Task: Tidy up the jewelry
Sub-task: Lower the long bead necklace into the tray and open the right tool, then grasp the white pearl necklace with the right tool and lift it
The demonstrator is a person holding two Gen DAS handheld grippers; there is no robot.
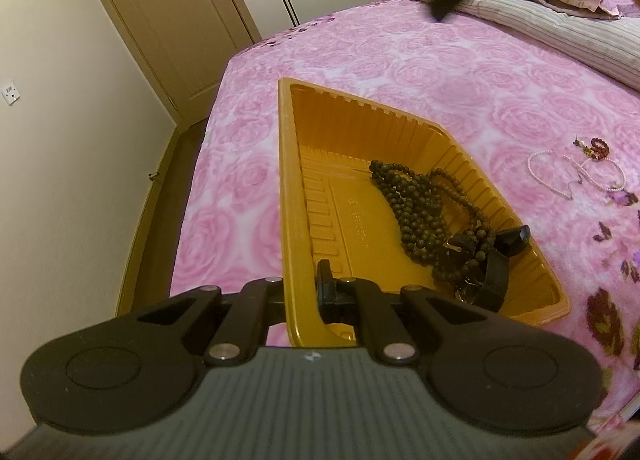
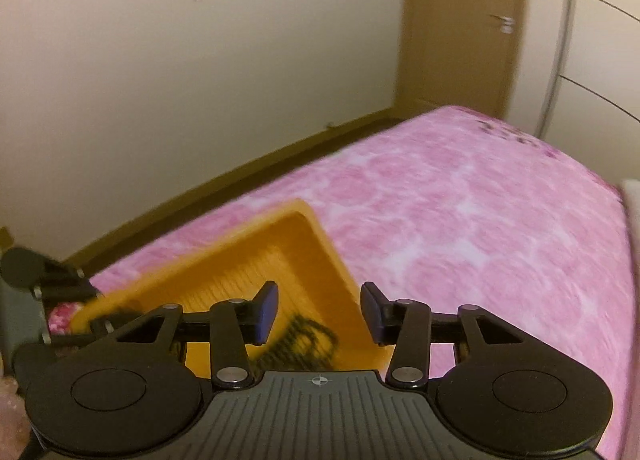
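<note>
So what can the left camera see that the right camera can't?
Only the left view shows the pearl strands and red beads lying loose on the blanket, the pillows, and the left gripper clamped on the tray's rim. Only the right view shows the open right gripper, empty above the tray. Both show the orange tray, the dark beads in it, the pink blanket and the door.

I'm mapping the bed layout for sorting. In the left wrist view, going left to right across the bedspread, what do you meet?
Orange tray → dark wooden bead necklaces lying inside it → white pearl strand loose on the pink bedspread → small red bead bracelet.
</note>
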